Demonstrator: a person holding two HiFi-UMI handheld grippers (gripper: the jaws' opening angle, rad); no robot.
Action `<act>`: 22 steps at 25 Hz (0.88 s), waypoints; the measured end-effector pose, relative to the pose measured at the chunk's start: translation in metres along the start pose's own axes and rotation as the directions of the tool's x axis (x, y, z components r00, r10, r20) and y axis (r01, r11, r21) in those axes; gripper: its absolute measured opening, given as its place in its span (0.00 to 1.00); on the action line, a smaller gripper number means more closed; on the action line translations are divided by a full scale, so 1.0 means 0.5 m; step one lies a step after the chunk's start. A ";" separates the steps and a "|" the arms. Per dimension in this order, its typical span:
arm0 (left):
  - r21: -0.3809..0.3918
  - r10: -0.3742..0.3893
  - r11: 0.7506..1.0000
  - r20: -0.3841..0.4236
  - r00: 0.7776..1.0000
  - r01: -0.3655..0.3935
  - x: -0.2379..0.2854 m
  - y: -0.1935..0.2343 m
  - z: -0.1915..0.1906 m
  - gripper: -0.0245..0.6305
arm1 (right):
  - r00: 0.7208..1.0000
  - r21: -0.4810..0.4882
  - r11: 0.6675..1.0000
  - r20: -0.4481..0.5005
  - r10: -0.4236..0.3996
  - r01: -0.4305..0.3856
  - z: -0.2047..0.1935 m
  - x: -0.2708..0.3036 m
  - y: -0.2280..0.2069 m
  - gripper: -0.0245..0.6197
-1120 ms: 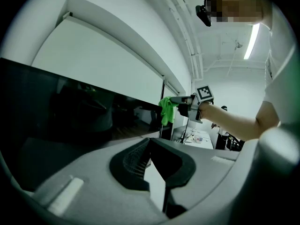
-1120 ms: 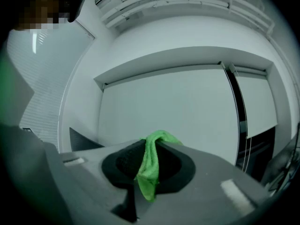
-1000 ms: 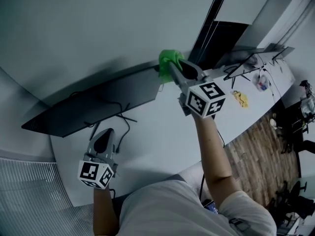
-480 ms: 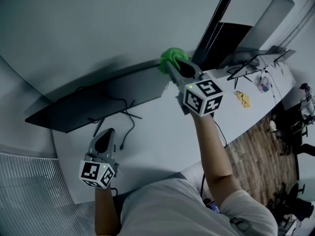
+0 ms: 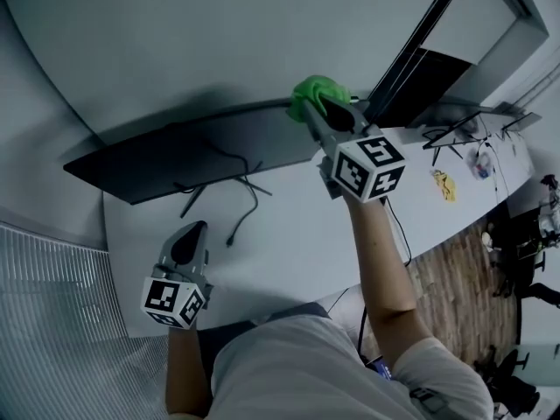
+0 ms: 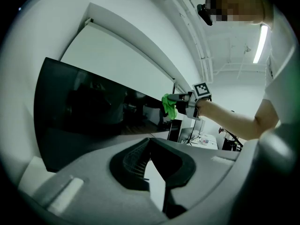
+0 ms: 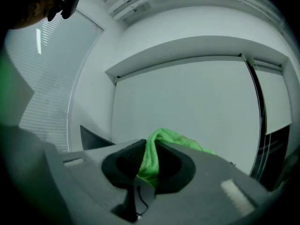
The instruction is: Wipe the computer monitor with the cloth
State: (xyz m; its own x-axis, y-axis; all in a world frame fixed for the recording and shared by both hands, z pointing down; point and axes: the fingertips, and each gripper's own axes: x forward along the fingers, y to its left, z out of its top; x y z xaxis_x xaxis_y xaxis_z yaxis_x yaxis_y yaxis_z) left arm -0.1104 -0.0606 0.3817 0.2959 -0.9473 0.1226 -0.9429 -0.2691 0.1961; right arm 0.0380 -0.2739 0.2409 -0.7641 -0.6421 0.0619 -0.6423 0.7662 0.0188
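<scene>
A wide black monitor stands on the white desk, seen almost edge-on from above; its dark screen fills the left of the left gripper view. My right gripper is shut on a bright green cloth held at the monitor's upper right corner. The same cloth is pinched between the jaws in the right gripper view and shows as a green cloth at the screen's right end. My left gripper hangs low over the desk in front of the monitor, jaws together, holding nothing.
A black cable trails from the monitor's stand across the desk. More monitors and small items line the desk to the right. A dark panel stands behind the right gripper. Window blinds lie at the left.
The head view has shifted, so the monitor and desk sit lower and further right. The right gripper stays at the monitor's upper right corner with the cloth; the left gripper has barely moved.
</scene>
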 end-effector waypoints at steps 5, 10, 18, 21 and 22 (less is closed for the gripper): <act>0.001 0.034 0.999 0.010 0.999 -0.034 -0.053 0.049 0.008 0.05 | 1.000 -0.006 0.999 -0.003 0.031 -0.031 0.009 0.038 0.072 0.13; 0.010 0.049 0.999 0.024 0.999 -0.049 -0.112 0.114 0.016 0.05 | 0.999 -0.022 0.999 0.000 0.048 -0.048 0.013 0.075 0.157 0.13; 0.000 0.086 0.996 0.040 0.995 -0.086 -0.205 0.202 0.009 0.05 | 0.997 -0.031 0.997 0.016 0.075 -0.074 0.019 0.140 0.287 0.13; -0.003 0.100 0.995 0.042 0.994 -0.100 -0.243 0.226 0.007 0.05 | 0.995 -0.035 0.995 0.023 0.094 -0.093 0.025 0.160 0.338 0.13; -0.004 0.106 0.994 0.041 0.994 -0.106 -0.254 0.234 0.006 0.05 | 0.994 -0.037 0.994 0.025 0.103 -0.102 0.027 0.168 0.355 0.13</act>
State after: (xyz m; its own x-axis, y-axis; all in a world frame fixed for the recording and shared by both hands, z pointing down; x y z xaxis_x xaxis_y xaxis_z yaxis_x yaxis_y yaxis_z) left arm -0.2586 0.0278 0.3861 0.1876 -0.9768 0.1032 -0.9685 -0.1664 0.1854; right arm -0.1409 -0.1923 0.2359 -0.8272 -0.5606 0.0386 -0.5587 0.8279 0.0494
